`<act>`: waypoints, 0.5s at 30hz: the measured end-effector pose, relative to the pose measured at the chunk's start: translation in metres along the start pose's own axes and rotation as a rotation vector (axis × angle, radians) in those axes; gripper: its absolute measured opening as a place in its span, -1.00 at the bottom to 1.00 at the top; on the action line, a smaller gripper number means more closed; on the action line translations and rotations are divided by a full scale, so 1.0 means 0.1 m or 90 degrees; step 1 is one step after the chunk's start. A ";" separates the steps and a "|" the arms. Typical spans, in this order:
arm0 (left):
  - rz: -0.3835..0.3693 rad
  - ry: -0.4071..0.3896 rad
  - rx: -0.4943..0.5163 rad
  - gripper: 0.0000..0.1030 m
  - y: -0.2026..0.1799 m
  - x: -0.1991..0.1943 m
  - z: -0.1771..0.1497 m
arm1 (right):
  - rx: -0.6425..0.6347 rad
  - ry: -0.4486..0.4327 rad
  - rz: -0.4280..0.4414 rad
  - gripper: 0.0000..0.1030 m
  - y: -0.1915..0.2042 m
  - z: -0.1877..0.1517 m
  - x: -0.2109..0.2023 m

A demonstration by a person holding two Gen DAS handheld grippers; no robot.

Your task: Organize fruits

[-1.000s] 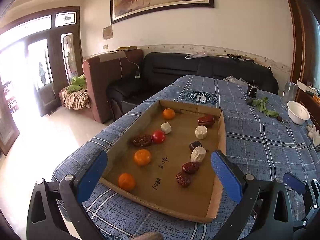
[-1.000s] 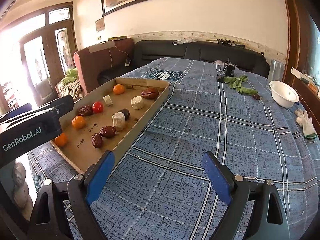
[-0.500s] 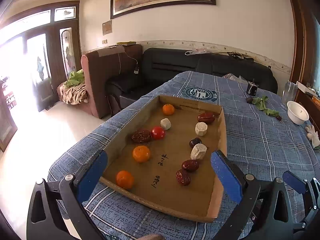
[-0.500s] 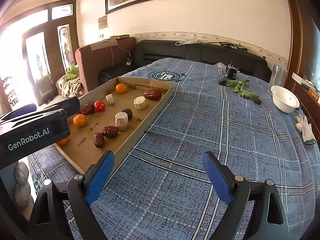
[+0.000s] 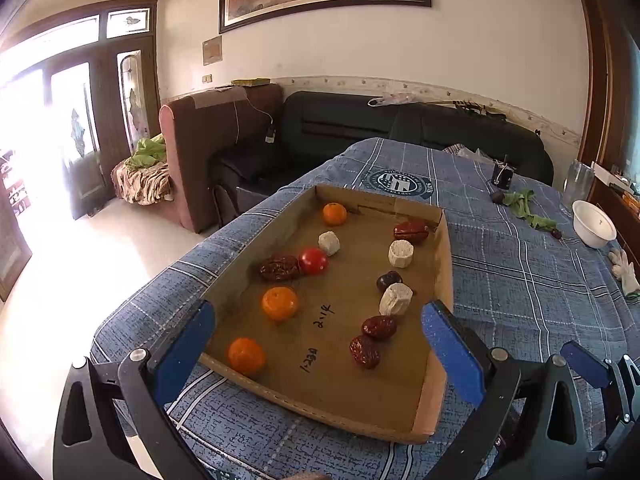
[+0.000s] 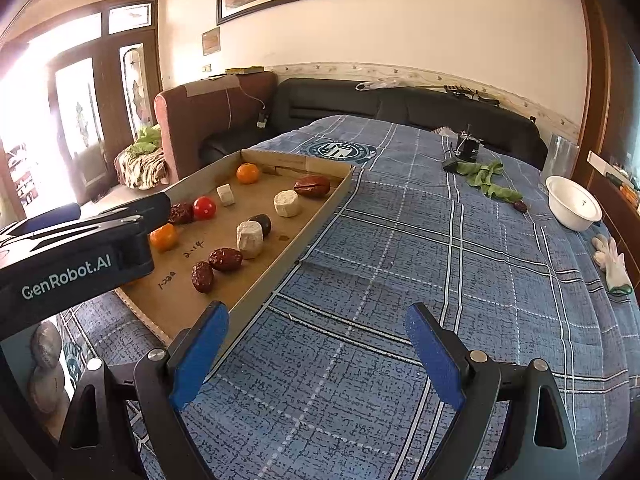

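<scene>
Claws, left (image 5: 318, 334) and right (image 6: 318, 338), gape wide, empty; fruits lie in tray (image 5: 446, 264).

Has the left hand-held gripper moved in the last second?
Yes. The left hand-held gripper has swung slightly right: the doorway and cardboard tray sit further left in its view, and its jaws are open and empty.

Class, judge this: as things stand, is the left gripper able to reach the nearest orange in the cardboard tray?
Probably yes: the left gripper is open, and the nearest orange lies uncovered in the tray, apart from other fruit.
</scene>
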State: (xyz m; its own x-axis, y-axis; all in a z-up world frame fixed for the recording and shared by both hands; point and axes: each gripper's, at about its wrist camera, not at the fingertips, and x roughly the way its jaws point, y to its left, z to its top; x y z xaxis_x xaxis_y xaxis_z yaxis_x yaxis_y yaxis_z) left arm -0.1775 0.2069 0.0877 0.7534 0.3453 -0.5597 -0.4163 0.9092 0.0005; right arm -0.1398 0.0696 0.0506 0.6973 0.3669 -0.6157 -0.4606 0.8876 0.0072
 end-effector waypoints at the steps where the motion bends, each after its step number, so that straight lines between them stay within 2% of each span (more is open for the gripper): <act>1: 0.001 -0.001 0.001 1.00 0.00 0.00 0.00 | -0.002 0.000 0.000 0.81 0.01 0.00 0.00; 8: 0.006 -0.016 0.006 1.00 -0.01 -0.06 -0.01 | -0.017 -0.004 0.006 0.81 0.08 0.00 -0.03; 15: 0.014 -0.002 0.010 1.00 -0.01 -0.05 0.00 | -0.006 0.001 0.013 0.82 0.05 0.01 -0.04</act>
